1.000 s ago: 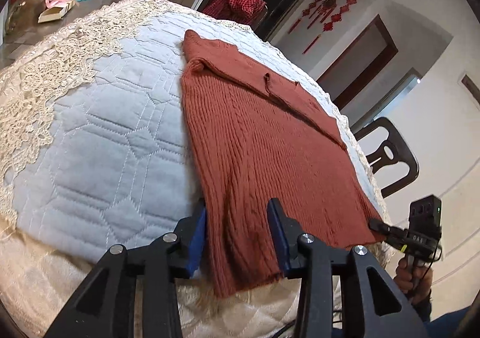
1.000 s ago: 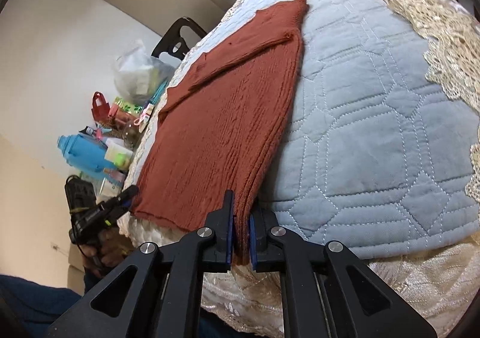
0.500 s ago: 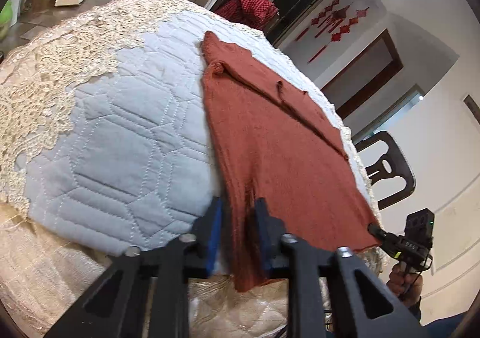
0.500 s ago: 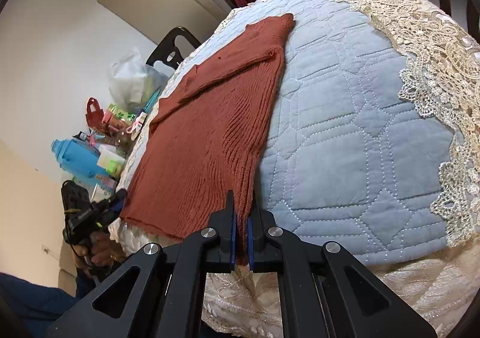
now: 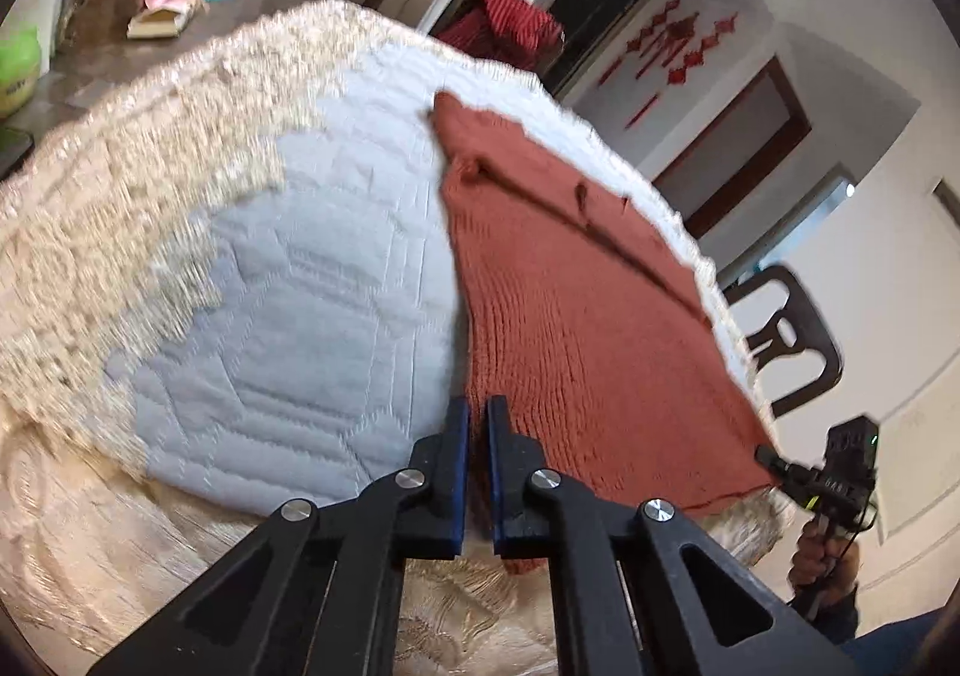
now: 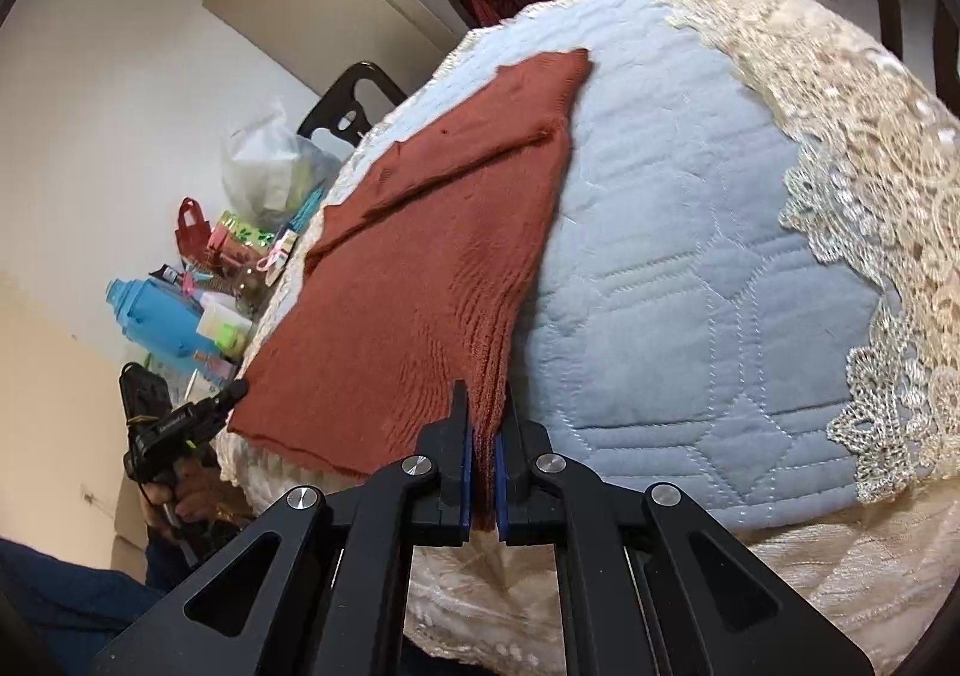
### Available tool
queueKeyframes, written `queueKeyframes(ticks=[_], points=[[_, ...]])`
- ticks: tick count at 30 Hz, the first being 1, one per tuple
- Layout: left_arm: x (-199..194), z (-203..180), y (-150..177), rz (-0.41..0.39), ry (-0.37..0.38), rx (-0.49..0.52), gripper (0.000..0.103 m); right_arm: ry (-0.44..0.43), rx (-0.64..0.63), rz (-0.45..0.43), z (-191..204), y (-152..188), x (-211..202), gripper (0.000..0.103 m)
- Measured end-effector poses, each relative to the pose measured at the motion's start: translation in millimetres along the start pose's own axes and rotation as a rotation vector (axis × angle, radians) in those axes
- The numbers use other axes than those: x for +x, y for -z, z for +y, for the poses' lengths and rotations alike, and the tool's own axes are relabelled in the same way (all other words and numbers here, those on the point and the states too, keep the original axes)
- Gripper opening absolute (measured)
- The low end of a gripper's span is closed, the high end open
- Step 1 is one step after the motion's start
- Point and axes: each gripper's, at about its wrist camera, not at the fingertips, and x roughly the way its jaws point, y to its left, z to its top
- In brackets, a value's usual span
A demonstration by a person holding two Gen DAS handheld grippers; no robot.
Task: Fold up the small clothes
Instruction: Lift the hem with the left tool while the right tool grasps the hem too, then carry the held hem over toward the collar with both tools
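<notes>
Rust-red knit sweater (image 5: 576,316) flat on quilted blue bench cover (image 5: 312,316), left gripper (image 5: 478,436) clamped on its near hem corner, right gripper (image 6: 485,436) pinching the opposite near corner

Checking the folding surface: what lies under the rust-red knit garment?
The rust-red knit garment lies flat on a pale blue quilted cover with a cream lace border. Whatever sits directly beneath the garment, and the table below the cover, is hidden.
</notes>
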Motion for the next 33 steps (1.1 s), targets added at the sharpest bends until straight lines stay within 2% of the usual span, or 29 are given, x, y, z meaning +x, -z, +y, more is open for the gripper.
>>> queueKeyframes(ticks=[8,13,19,22,25,33], points=[[-4,-2,0,-0.009,0.087,-0.031,0.007,-0.031,-0.016,0.02,8,2,0,0.005],[-27,-18,-19,-0.127,0.174,-0.002,0.007,-0.16,-0.038,-0.042,28,-8,-14,0.005],[-40,-35,-66,-0.291,0.244,0.008,0.007,-0.273,-0.068,-0.171,47,-41,-27,0.005],[-37,-42,-95,-0.334,0.252,0.006,0.007,-0.278,-0.072,-0.222,51,-62,-25,0.005],[-27,-46,-122,-0.343,0.244,0.002,0.007,-0.276,-0.06,-0.264,51,-87,-21,0.005],[30,-41,-186,-0.284,0.173,-0.053,0.007,-0.239,-0.009,-0.269,42,-155,12,0.005]])
